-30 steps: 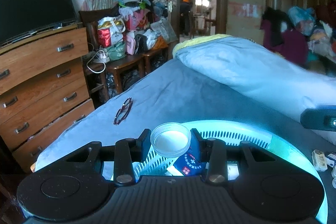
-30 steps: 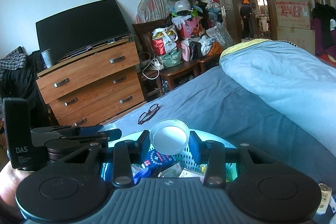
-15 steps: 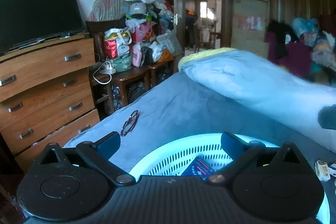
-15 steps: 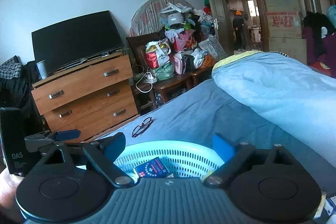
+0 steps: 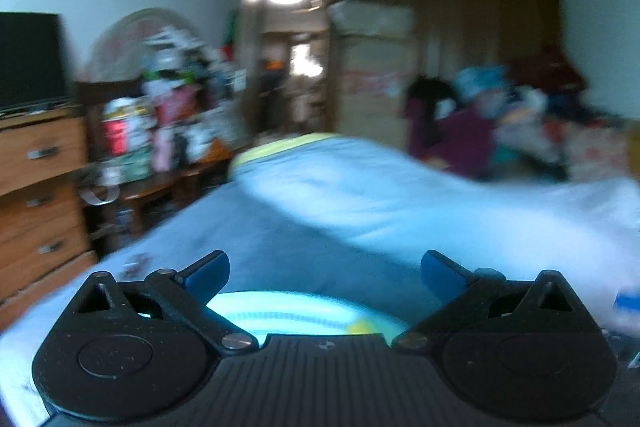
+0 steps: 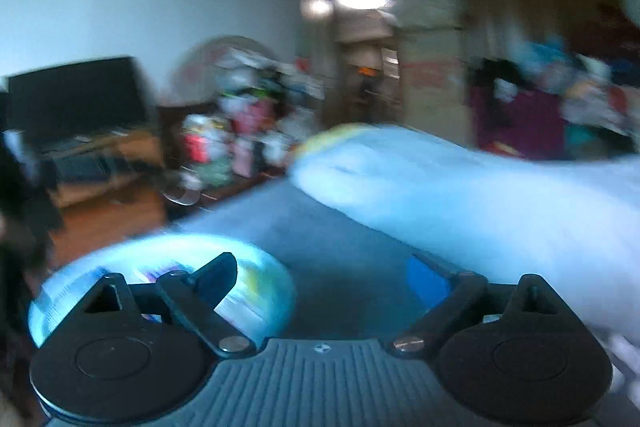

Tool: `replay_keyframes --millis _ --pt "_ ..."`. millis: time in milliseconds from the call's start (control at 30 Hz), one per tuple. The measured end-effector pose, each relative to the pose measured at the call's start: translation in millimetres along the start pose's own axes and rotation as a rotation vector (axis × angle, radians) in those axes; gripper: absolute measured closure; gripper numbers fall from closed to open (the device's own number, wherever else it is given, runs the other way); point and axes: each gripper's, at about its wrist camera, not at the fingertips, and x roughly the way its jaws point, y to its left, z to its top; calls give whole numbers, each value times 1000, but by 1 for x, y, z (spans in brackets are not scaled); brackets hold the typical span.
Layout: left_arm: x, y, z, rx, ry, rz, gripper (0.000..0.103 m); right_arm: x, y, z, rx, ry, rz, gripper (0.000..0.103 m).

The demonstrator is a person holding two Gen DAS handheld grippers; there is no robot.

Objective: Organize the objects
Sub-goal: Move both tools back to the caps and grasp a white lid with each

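Both views are blurred by motion. A light blue plastic basket [image 5: 296, 315] sits on the bed just under my left gripper [image 5: 324, 273], whose blue-padded fingers stand wide apart with nothing between them. In the right wrist view the basket [image 6: 264, 279] lies at the lower left with several small items inside, partly behind my left finger. My right gripper [image 6: 324, 275] is open and empty, to the right of the basket over the dark blue bedsheet [image 6: 340, 247].
A pale blue duvet [image 5: 400, 195] is heaped across the bed to the right. A wooden dresser [image 5: 36, 195] with a TV stands at left, beside a cluttered chair [image 5: 160, 131]. Small items [image 5: 626, 301] lie on the bed at the right edge.
One second ago each gripper was shut on a white jar lid over the basket. Both opened, the lids are gone from view, and both grippers have swung up and rightward.
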Motion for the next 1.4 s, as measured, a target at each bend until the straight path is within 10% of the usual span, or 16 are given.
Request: replay_keyframes --millis 267,633,733,833,1200,1400 --pt "14 -120 -58 77 80 -278 0 -42 -108 -124 79 244 -208 20" --pt "55 -200 -158 237 311 -470 1 -3 -292 -157 183 254 -575 20" --pt "65 -203 -170 241 336 -466 1 18 -312 -157 179 265 -575 23" --pt "83 -203 -172 243 357 -462 1 29 -315 -158 163 296 -564 61" --pt "176 -267 -208 345 380 -546 32 -39 -275 -182 294 224 -455 60" --pt "199 -281 -219 363 387 -548 30 -31 -281 -181 300 222 -455 60"
